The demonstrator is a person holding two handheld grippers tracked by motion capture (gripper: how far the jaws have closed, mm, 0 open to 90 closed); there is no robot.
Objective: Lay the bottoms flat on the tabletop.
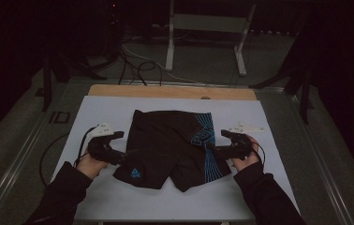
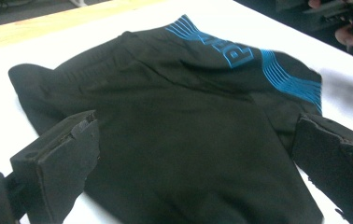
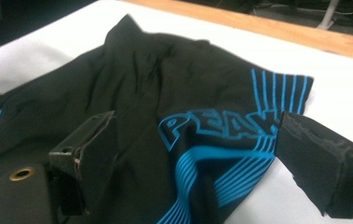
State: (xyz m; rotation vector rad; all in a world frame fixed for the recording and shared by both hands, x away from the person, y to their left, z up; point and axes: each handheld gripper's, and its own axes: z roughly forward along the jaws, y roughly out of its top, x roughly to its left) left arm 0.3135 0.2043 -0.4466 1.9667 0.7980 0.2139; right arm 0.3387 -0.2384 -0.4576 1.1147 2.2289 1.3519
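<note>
Black swim shorts [image 1: 170,145] with blue stripes lie flat mid-counter [image 1: 259,197]. The left hand-held gripper [image 1: 127,154] meets their left edge, the right hand-held gripper [image 1: 211,148] their striped right edge; both have jaws spread wide, gripping nothing.

White table sheet [image 1: 119,197], wooden edge [image 1: 165,92], metal stand [image 1: 208,23] beyond.

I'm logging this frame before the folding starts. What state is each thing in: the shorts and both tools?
Black shorts: lying spread out on the white table cover, slightly rumpled, not folded, blue print up.
Left tool: open, jaws straddling the left edge of the shorts.
Right tool: open, jaws at the blue-striped right edge.
</note>
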